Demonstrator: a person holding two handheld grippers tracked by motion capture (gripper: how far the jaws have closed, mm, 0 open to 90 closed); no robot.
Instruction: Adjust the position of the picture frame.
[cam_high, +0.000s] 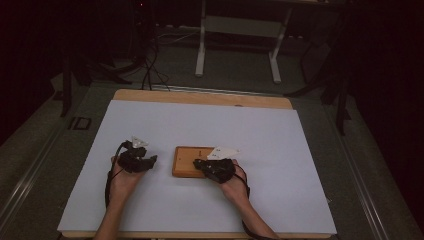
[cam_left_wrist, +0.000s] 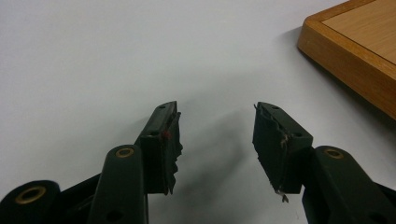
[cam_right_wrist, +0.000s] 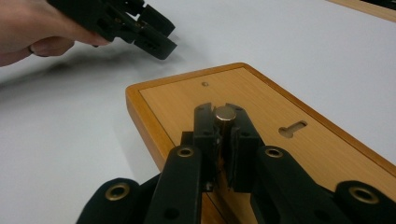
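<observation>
wooden board (cam_high: 188, 161) is lying on the white sheet (cam_high: 280, 150) toward the table's near edge. the right gripper (cam_right_wrist: 225, 122) is clenching a small brass-coloured peg (cam_right_wrist: 225, 113) upright over the board. the left gripper (cam_left_wrist: 215, 128), jaws spread and empty, is resting just beside the board's left edge.

Quick count: 1 wooden board (cam_high: 187, 162) on the table, with 1 keyhole-shaped slot (cam_right_wrist: 293, 129) and 1 tiny round hole (cam_right_wrist: 205, 84) in its face. 1 small brass-coloured peg (cam_right_wrist: 224, 114). 2 grippers, the left gripper (cam_left_wrist: 215, 128) and the right gripper (cam_right_wrist: 222, 122), each with 2 black jaws, held in 2 hands. 1 white sheet (cam_high: 280, 145) covering 1 table (cam_high: 200, 96). 1 white metal frame (cam_high: 240, 30) on the floor behind.
</observation>
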